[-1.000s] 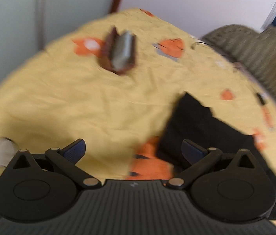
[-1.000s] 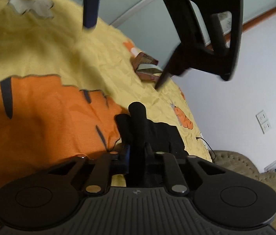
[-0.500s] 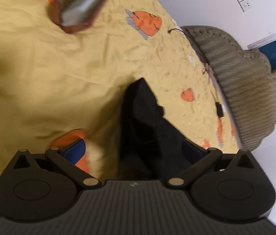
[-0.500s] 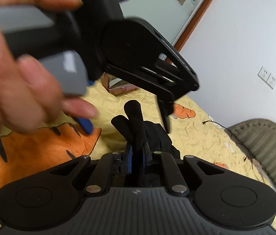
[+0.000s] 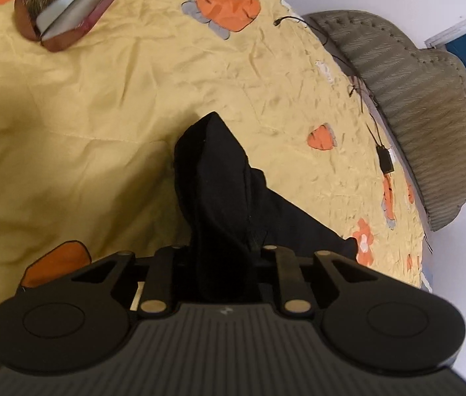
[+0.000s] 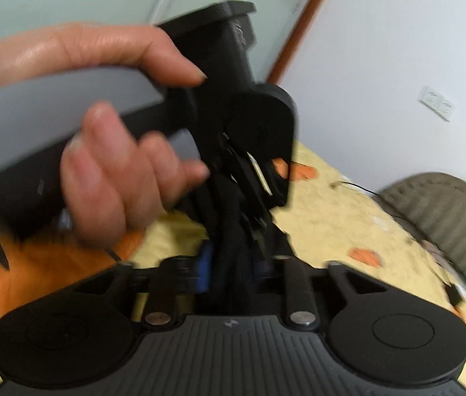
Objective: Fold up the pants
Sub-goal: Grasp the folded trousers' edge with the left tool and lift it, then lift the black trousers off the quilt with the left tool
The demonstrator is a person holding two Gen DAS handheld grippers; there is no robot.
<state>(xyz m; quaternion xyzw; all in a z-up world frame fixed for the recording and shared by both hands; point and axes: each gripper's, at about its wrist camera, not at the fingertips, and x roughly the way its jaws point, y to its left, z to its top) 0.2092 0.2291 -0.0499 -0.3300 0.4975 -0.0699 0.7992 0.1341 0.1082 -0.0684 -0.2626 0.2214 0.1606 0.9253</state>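
- The black fabric pants [image 5: 229, 198] are bunched up on the bed, on a wrinkly yellow bedspread with orange carrot and flower prints [image 5: 107, 105]. One end is lifted into a peak, the rest trails off toward the right across the spread.
- The left claw [image 5: 221, 254] has just been closing and is now clamped on a fold of the pants; the cloth fills the narrow gap between its jaws.
- The right claw [image 6: 233, 264] has just been opening. Pants fabric is between its blue pads [image 6: 203, 269], but that view is blurry, so I can't tell if the pads are pressing on it or not.
- From the right wrist view you get a person's hand [image 6: 107, 151] wrapped around the grey handle of the left claw, right up close in front of the camera.
- Only container-ish thing around: a dark red open case [image 5: 67, 6] at the far end of the bed, with a flat pale blue-grey item lying in it, can't make out what.
- A grey-green ribbed upholstered headboard [image 5: 424, 105] runs along the bed's right edge, with a thin black cable [image 5: 373, 132] lying beside it.
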